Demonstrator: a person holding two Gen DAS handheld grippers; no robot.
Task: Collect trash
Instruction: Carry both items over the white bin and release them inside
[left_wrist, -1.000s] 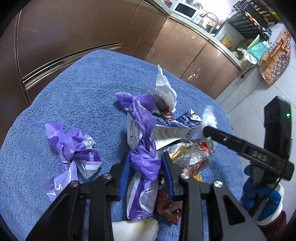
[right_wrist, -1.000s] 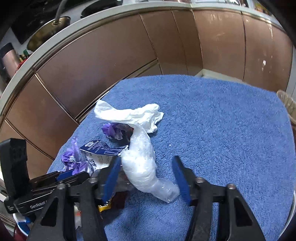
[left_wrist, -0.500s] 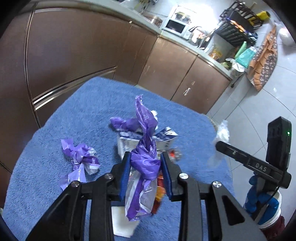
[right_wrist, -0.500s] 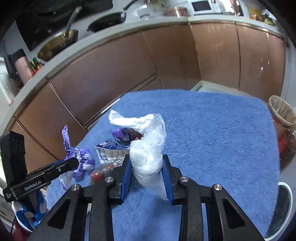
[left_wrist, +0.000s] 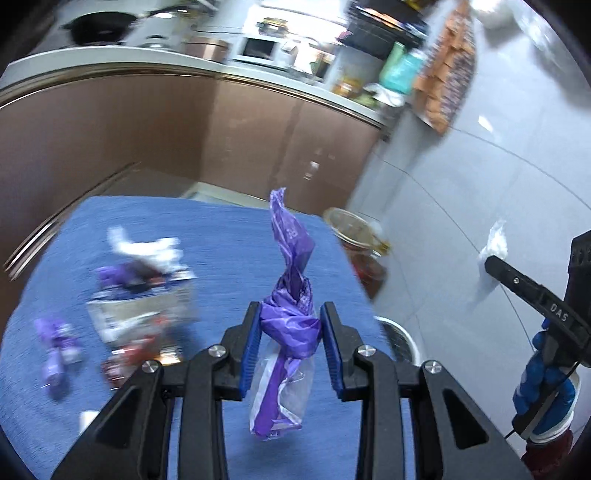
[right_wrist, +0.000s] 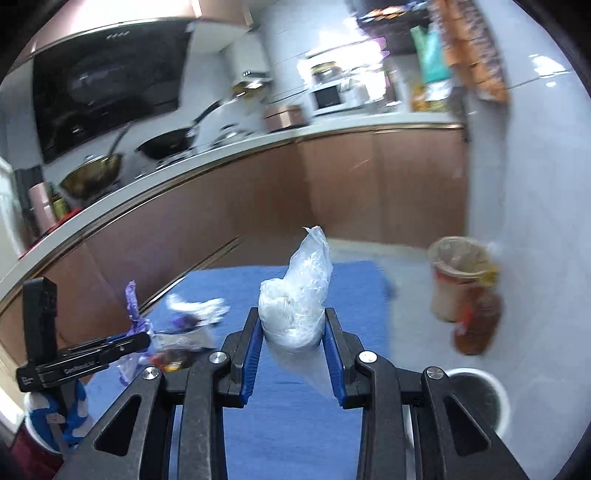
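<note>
brown cabinets (right_wrist: 369, 184), pale tiled floor (left_wrist: 461, 221)

Trash pile (left_wrist: 140, 314) on towel (left_wrist: 221, 236) — bin (left_wrist: 351, 225) beyond

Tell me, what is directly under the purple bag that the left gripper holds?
The purple bag, clamped in the left gripper, hangs over the blue towel. Gripper arms cover the towel nearest the camera.

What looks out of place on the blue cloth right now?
A blurred heap of wrappers and a carton lies uncollected on the blue cloth, with a stray purple scrap apart from it. Each gripper already grips a bag; nothing looks spilled.
</note>
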